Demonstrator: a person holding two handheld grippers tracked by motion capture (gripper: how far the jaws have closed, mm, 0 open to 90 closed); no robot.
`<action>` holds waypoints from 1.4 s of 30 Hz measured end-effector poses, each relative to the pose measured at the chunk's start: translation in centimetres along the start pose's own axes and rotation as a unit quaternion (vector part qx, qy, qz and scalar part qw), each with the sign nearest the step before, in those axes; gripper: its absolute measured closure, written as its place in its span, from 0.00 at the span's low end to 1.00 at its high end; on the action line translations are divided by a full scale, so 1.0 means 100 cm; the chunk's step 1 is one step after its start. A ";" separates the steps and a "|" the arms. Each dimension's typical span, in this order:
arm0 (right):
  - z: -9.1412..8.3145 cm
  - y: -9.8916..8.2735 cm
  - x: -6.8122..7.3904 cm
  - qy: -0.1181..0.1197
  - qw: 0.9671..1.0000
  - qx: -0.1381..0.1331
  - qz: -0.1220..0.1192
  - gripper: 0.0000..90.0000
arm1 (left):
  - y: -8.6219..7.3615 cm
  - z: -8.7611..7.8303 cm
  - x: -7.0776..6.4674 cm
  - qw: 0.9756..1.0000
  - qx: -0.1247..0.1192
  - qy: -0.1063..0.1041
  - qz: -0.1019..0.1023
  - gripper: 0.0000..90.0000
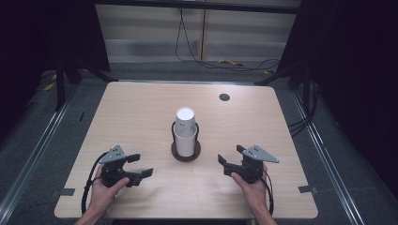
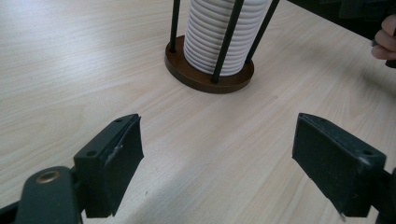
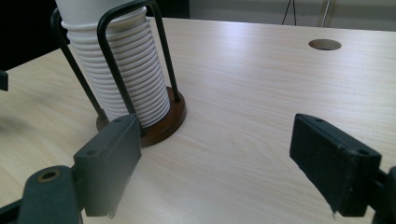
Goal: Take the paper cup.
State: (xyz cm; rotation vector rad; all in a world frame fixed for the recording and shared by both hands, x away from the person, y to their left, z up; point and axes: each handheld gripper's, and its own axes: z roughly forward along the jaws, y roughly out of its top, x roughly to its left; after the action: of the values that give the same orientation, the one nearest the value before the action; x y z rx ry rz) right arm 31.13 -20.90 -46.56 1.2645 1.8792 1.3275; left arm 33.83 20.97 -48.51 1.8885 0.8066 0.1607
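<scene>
A tall stack of white paper cups [image 1: 185, 131] stands upside down in a black wire holder on a round brown base [image 1: 186, 154] at the table's middle. My left gripper [image 1: 141, 165] rests low at the front left of it, jaws wide apart with nothing between them. My right gripper [image 1: 231, 158] sits at the front right, also open and empty. In the left gripper view the cup stack [image 2: 215, 37] and base [image 2: 205, 77] lie ahead beyond the open gripper [image 2: 217, 161]. The right gripper view has the stack [image 3: 126, 79] ahead to the left of its open gripper [image 3: 215, 163].
The light wooden table [image 1: 141, 108] has a round cable hole [image 1: 224, 97] near its far right; the same hole [image 3: 324, 44] appears in the right gripper view. Cables lie on the floor beyond the far edge. A hand [image 2: 385, 42] is at the far right in the left gripper view.
</scene>
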 end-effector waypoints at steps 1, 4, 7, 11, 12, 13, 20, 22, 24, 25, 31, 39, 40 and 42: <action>0.000 0.000 0.000 0.002 1.000 0.000 0.002 0.18 | 0.000 0.000 0.000 1.000 -0.004 -0.002 -0.004 0.18; 0.000 0.000 -0.001 0.003 1.000 -0.001 0.004 0.18 | 0.001 -0.002 0.000 1.000 -0.008 0.001 0.000 0.18; 0.000 0.000 -0.001 0.006 1.000 0.000 0.005 0.20 | 0.002 -0.002 0.000 1.000 -0.007 0.002 0.002 0.18; 0.001 0.001 -0.001 0.014 1.000 0.000 0.005 0.21 | 0.002 0.001 0.000 1.000 -0.003 -0.004 0.005 0.18; 0.001 0.001 -0.001 0.017 1.000 0.002 0.004 0.21 | 0.002 0.003 -0.001 1.000 -0.001 -0.006 0.006 0.18; 0.001 0.002 -0.001 0.021 1.000 0.005 0.003 0.23 | 0.002 0.004 -0.001 1.000 -0.001 -0.008 0.008 0.18; 0.000 0.009 0.007 0.051 0.999 0.012 -0.003 0.25 | 0.001 0.003 -0.006 1.000 0.002 -0.014 0.013 0.18; 0.001 0.011 0.009 0.060 0.998 0.012 -0.004 0.25 | 0.001 0.003 -0.006 1.000 0.000 -0.015 0.014 0.18; 0.002 0.012 0.013 0.065 0.998 0.014 -0.010 0.24 | 0.001 0.004 -0.006 1.000 0.001 -0.013 0.014 0.18; 0.002 0.013 0.016 0.071 0.997 0.014 -0.013 0.23 | 0.001 0.004 -0.006 1.000 0.001 -0.013 0.014 0.18; 0.005 0.024 0.027 0.096 0.995 0.021 -0.023 0.23 | 0.001 0.005 -0.009 1.000 0.004 -0.021 0.022 0.18; 0.004 0.043 0.030 0.099 0.995 0.024 -0.025 0.24 | 0.000 0.006 -0.012 0.999 0.004 -0.030 0.022 0.18; 0.005 0.045 0.030 0.103 0.994 0.023 -0.023 0.25 | 0.000 0.006 -0.012 0.999 0.006 -0.030 0.024 0.18; 0.007 0.051 0.030 0.104 0.994 0.024 -0.027 0.25 | 0.000 0.007 -0.012 0.999 0.007 -0.031 0.023 0.18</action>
State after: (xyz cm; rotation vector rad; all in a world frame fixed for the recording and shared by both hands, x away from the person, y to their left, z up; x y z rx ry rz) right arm 32.42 -17.47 -41.91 1.1271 2.0831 1.4404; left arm 33.23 19.77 -48.53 1.9177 0.7240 0.1240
